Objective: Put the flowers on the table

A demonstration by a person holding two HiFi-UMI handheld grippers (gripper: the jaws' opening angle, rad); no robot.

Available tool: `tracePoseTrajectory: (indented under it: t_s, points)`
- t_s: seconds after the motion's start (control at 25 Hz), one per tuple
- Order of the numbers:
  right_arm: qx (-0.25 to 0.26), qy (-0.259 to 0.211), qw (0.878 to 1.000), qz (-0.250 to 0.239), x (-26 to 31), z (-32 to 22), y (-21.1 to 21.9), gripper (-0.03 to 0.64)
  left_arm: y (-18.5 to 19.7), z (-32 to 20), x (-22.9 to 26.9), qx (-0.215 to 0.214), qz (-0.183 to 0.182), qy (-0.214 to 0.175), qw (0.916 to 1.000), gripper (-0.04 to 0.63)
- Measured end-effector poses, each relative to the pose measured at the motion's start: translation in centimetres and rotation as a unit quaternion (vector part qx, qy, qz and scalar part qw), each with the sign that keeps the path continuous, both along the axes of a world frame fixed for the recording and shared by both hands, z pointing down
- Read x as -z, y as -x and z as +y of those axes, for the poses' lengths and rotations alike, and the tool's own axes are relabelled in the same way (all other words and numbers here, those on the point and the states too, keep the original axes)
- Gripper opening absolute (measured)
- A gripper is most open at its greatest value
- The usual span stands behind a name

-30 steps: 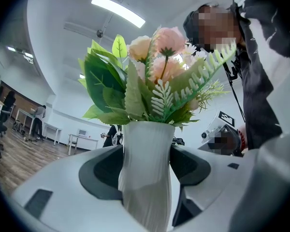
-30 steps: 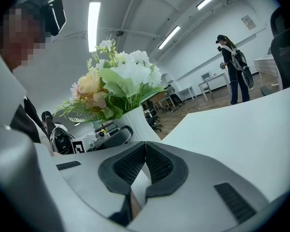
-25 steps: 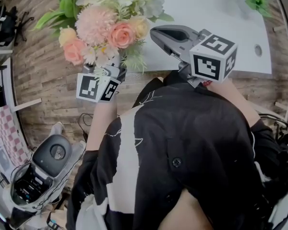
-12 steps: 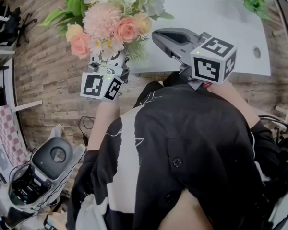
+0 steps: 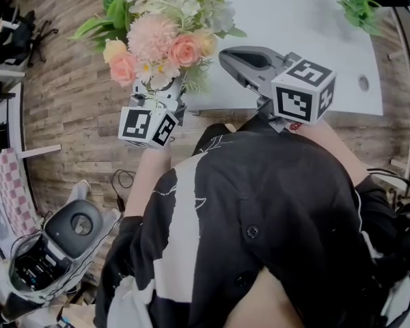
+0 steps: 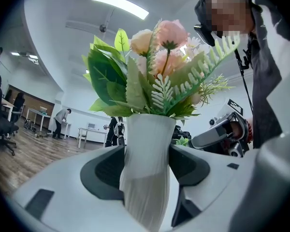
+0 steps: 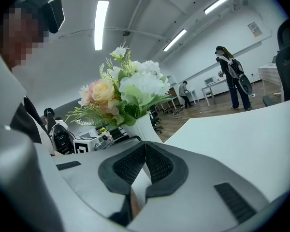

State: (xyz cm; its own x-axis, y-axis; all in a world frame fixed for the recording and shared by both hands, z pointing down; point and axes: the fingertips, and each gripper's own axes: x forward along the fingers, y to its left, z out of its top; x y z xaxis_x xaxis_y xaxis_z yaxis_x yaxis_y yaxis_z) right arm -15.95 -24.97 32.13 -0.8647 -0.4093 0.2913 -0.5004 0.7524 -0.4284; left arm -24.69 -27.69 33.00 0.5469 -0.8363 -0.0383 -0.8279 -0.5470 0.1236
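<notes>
Gripping the white ribbed vase [image 6: 146, 178] from both sides, the left gripper [image 6: 147, 161] has its pads pressed on it. The vase is upright and held in the air close in front of the person. Right gripper [image 7: 144, 163]: jaws pressed together with nothing between them, hovering just right of the bouquet at the near edge of the table [image 5: 307, 39]. Flowers [image 5: 160, 36]: pink, peach and white blooms with green leaves, at the table's near-left corner and partly over the wooden floor [image 5: 61, 108]. The blooms hide the vase base in the head view, so it is probably not over the tabletop yet, can't confirm. Progress: pickup done, bouquet in hand at the table edge. Left to do: carry it forward over the white top, lower the vase until it stands, let go. Small green plant [image 5: 359, 2] sits at the far right of the table, well apart.
</notes>
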Motion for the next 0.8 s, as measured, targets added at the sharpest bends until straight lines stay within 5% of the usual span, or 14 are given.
tracePoseTrajectory:
  t_s: [0.8]
  points:
    - [0.048, 0.034, 0.998, -0.012, -0.6, 0.8, -3.6, 0.015, -0.2, -0.2, 0.3, 0.055, -0.010, 0.018, 0.9983, 0.290]
